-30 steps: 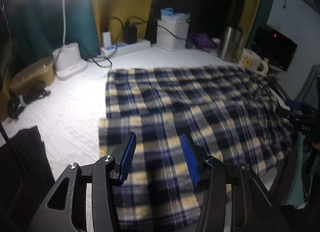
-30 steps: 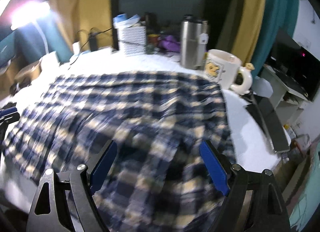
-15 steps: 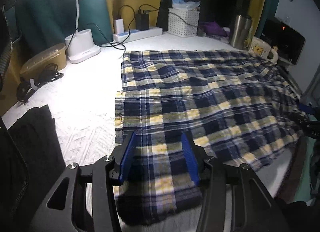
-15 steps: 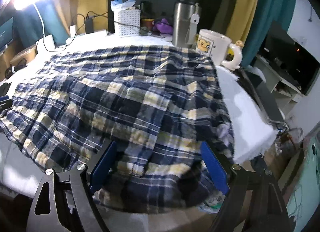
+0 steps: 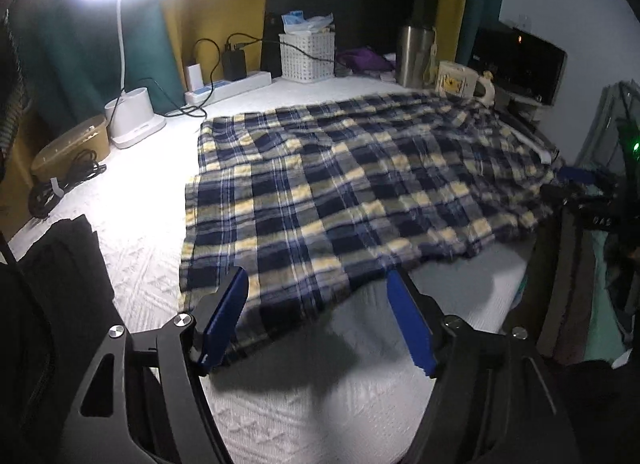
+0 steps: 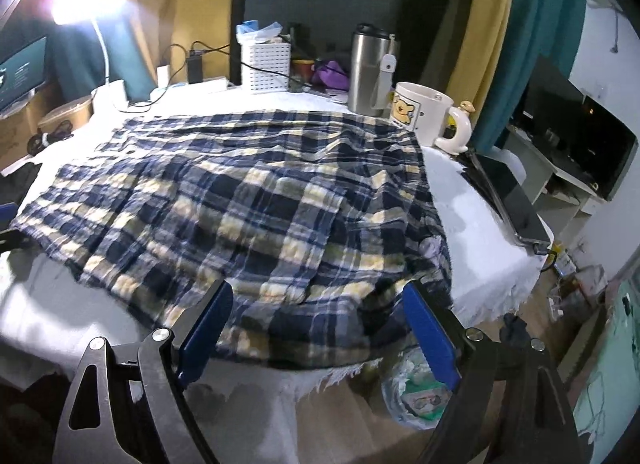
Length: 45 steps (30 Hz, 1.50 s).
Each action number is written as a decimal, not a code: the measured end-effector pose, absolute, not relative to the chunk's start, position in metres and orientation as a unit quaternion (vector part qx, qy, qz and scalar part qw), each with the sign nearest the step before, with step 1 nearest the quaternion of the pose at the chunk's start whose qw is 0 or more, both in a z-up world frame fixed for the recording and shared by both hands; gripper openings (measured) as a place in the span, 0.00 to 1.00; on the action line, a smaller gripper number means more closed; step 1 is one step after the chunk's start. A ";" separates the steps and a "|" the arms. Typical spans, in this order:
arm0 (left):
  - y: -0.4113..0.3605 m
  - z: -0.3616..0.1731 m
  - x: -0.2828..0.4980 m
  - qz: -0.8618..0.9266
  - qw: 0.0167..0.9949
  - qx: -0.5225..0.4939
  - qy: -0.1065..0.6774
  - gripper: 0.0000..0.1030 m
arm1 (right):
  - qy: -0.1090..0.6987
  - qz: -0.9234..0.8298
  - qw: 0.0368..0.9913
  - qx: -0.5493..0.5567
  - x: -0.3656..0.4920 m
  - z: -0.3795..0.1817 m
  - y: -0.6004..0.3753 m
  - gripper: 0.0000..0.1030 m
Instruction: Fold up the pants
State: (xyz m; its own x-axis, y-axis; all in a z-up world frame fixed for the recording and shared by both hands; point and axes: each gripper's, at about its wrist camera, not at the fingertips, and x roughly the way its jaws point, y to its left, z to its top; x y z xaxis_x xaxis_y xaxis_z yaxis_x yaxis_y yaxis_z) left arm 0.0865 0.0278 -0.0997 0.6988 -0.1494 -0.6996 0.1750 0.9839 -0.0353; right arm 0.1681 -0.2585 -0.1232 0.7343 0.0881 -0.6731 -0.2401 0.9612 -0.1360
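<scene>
Plaid pants [image 5: 360, 191] lay flat across the white table [image 5: 320, 396], long axis running gripper to gripper, each near hem just ahead of wide-open, empty jaws: left gripper [image 5: 320, 328] at one end, right gripper [image 6: 316, 328] at the other.

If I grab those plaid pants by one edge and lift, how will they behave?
The pants will probably sag and drape, since they lie rumpled and one end droops over the table edge. The cloth looks thin, so likely light. The hanging end may drag them off.
</scene>
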 end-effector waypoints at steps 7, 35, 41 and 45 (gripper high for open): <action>0.021 -0.114 0.087 -0.072 0.915 0.058 0.393 0.70 | 0.350 0.123 0.922 -0.109 0.154 -0.127 -0.240 0.96; 0.027 -0.071 0.115 -0.107 0.927 -0.006 0.360 0.05 | 0.304 0.156 0.916 -0.212 0.158 -0.162 -0.143 0.96; 0.032 -0.075 0.124 -0.099 0.924 -0.013 0.368 0.05 | 0.306 0.105 0.928 -0.183 0.168 -0.156 -0.188 0.96; 0.033 -0.077 0.127 -0.094 0.925 -0.012 0.369 0.05 | 0.304 0.081 0.932 -0.179 0.172 -0.154 -0.214 0.96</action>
